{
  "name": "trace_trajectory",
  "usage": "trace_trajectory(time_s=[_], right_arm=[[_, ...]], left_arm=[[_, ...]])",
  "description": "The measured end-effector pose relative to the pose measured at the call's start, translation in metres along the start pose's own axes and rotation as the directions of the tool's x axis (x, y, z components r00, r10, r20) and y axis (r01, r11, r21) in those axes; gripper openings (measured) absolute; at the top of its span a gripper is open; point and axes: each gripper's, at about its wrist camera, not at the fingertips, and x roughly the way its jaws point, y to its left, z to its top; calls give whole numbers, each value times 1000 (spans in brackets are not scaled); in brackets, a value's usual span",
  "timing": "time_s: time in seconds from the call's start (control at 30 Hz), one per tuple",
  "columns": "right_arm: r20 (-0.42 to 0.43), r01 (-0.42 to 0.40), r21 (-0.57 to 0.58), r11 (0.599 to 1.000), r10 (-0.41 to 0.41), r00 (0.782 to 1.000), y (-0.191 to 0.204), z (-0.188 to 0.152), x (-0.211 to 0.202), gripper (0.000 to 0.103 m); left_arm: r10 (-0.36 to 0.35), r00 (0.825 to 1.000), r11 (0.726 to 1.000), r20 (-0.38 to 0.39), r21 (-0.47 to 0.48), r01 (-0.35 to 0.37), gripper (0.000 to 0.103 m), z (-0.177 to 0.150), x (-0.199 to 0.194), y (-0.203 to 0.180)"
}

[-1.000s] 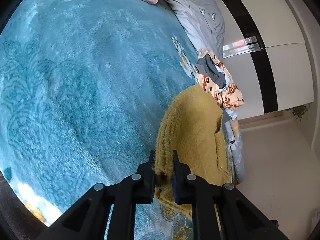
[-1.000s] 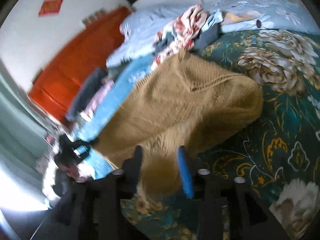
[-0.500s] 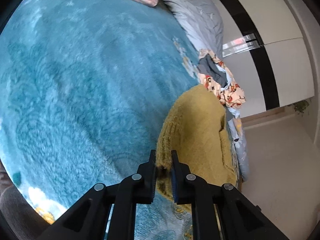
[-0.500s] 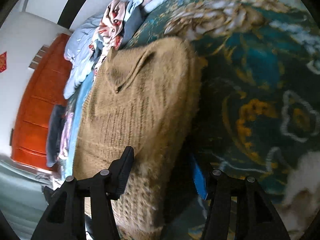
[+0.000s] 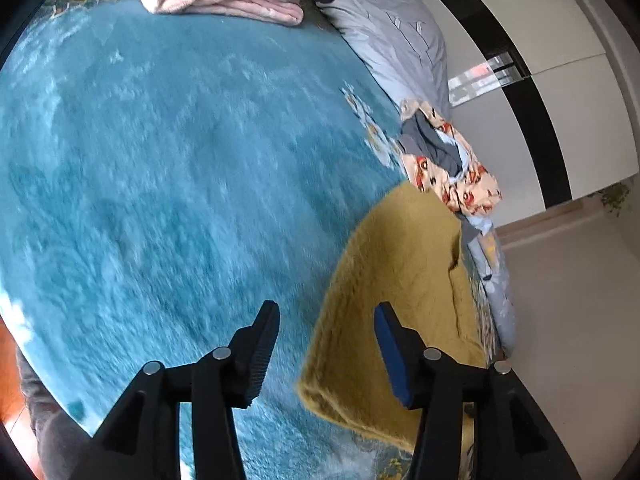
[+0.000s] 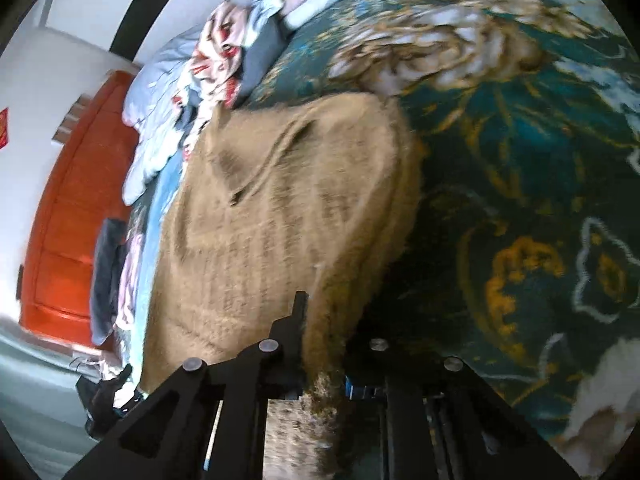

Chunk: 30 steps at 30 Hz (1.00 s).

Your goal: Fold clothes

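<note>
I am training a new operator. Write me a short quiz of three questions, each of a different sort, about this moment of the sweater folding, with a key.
1. True or false: the left gripper is clamped on the mustard knit sweater.
2. Multiple choice: what does the right gripper hold? A) the pink folded garment B) an edge of the mustard knit sweater C) nothing
3. Fill in: the sweater lies on the bed, and beyond it sits a crumpled ____-print garment.

Key
1. False. Its jaws stand wide apart, and the sweater edge lies between them unpinched.
2. B. The jaws are closed on the knit edge.
3. Floral.
</note>
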Motion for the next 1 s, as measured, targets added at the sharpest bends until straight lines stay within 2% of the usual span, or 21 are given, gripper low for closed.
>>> trace_trajectory(time_s=[0.17,0.37,0.4,0.43,0.5,0.53,0.63,0.73,0.83,1.0], right_arm=[[-16,-12,-2,1000,12,1000,-6,-5,4,13],[-16,-20,-19,1000,20,1000,-7,-4,-1,16],[-15,-19,-19,1000,18,1000,-7,-3,-1,20],[-14,-17,-19,1000,17,1000,-7,-3,-1,28],[-2,-14,-17,1000,14,1000,-7,3,-2,33],[7,-10,-16,1000,10,1000,-8,6,-4,34],[33,7,-13,1000,-7,999,-8,20,-4,37],[50,20,-32,999,-18,999,-4,33,1,37],[63,34,-51,998,-31,998,1,42,9,37],[94,24,-68,997,-18,995,6,55,17,37]], left_arm=[[36,999,997,-38,74,-33,56,29,14,-25],[71,988,983,-138,177,-46,60,60,72,-69],[78,984,982,-160,184,-48,60,63,85,-74],[91,979,980,-181,190,-56,60,65,97,-78],[134,967,974,-218,210,-88,61,68,123,-86],[180,960,962,-213,241,-127,63,69,136,-92],[201,954,955,-221,262,-140,66,73,157,-101],[178,957,961,-231,250,-118,64,78,168,-108],[186,958,948,-220,297,-116,64,81,176,-119],[194,963,948,-188,290,-134,63,80,181,-119]])
